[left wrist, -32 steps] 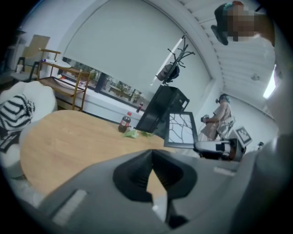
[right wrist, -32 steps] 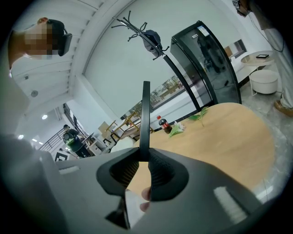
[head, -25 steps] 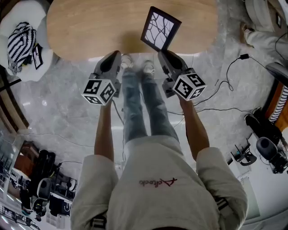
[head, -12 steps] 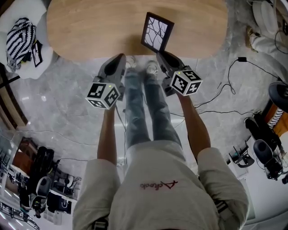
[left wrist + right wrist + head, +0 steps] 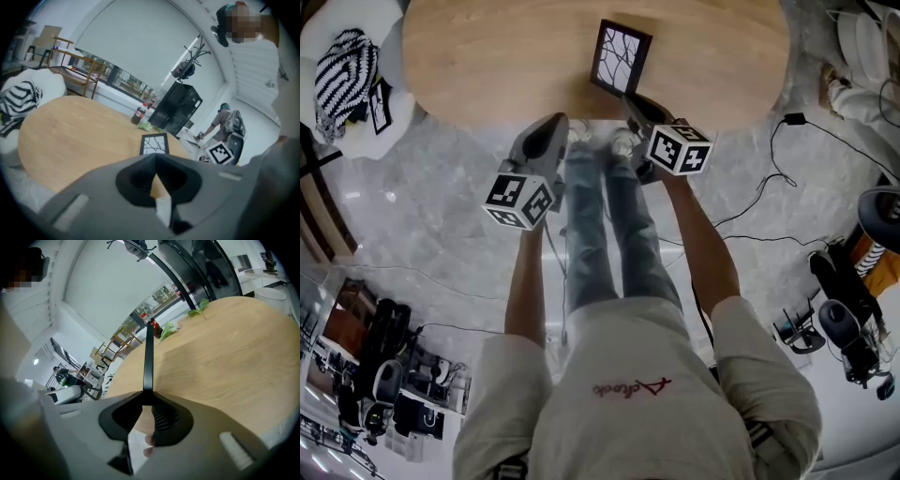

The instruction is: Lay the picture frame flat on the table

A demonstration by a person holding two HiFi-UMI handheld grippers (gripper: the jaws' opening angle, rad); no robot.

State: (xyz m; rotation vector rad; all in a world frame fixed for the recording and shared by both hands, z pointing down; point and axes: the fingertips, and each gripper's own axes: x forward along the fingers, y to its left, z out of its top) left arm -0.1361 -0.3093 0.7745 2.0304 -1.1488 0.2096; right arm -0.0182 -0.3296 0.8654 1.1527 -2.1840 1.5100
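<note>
frame [image 5: 622, 56] has dropped, corner hidden where right gripper [image 5: 147, 397] clamps it; left gripper [image 5: 155, 158] closed.

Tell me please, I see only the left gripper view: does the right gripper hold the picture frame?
Observer: Yes. In the right gripper view, the right gripper has its fingers closed on the thin black edge of the picture frame, which is seen edge-on.
Operator: Where is my left gripper relative to the table?
Observer: In the head view, the left gripper has its tip at the near edge of the table, to the left of the frame and apart from it.
</note>
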